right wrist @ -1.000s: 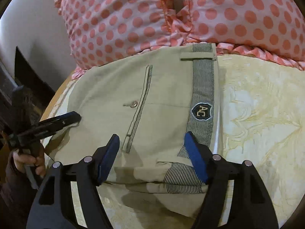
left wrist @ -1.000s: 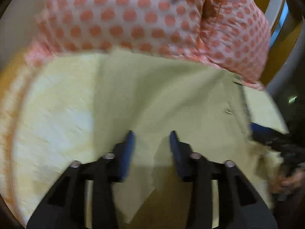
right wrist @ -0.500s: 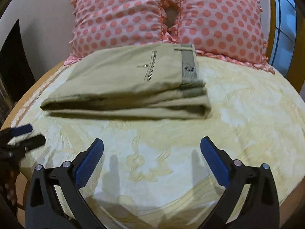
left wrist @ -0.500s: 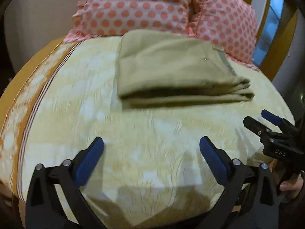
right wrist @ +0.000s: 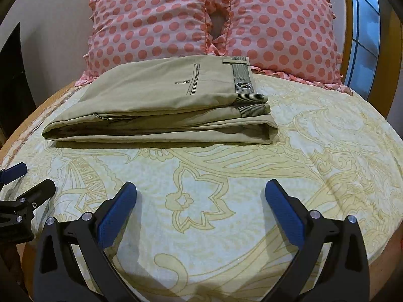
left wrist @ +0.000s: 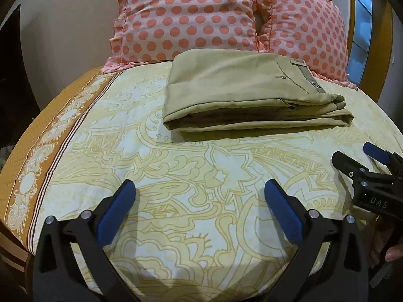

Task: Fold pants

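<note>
The khaki pants point(left wrist: 241, 93) lie folded in a flat stack on the bed, just in front of the pillows; the right wrist view shows them too point(right wrist: 161, 110), waistband and badge to the right. My left gripper point(left wrist: 200, 191) is open and empty, well back from the pants over the bedsheet. My right gripper point(right wrist: 200, 191) is open and empty, also back from the pants. The right gripper shows at the right edge of the left wrist view point(left wrist: 357, 161); the left gripper shows at the left edge of the right wrist view point(right wrist: 25, 181).
Two pink polka-dot pillows point(right wrist: 156, 22) point(right wrist: 282, 30) stand behind the pants against the headboard. A yellow patterned bedsheet point(left wrist: 191, 166) covers the bed, with an orange border point(left wrist: 37, 146) on the left. A window point(right wrist: 365, 30) is at the right.
Both grippers let go of the pants, opened wide and pulled back toward the near edge of the bed. The pants stay folded by the pillows.
</note>
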The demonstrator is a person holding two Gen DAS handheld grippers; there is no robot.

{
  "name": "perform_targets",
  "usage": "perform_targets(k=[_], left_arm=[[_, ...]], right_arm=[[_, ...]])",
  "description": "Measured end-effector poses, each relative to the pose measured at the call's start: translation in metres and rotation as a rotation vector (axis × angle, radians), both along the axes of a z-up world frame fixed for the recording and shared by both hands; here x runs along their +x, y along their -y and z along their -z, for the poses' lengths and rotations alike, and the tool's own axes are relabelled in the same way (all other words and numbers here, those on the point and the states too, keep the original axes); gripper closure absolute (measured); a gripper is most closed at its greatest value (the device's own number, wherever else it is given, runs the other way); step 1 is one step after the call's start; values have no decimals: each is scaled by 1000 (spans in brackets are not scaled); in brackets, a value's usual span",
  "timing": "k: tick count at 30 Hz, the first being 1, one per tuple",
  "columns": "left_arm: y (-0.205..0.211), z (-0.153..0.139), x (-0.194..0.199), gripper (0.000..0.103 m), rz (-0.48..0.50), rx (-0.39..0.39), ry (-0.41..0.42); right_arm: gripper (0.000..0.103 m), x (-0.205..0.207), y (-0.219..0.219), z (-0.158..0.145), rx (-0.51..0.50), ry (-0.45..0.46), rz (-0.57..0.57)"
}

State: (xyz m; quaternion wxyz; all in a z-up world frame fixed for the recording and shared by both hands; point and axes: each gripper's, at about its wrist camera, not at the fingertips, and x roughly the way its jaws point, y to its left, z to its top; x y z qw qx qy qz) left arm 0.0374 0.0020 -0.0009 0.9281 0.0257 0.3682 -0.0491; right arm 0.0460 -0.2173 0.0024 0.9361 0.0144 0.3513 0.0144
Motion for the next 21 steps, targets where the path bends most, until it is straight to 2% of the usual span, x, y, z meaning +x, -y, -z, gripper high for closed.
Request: perform_targets(k=[21], left_arm=[[1, 1, -1, 2, -1, 0, 4]], right_arm=[[1, 0, 0, 0, 0, 1, -1]])
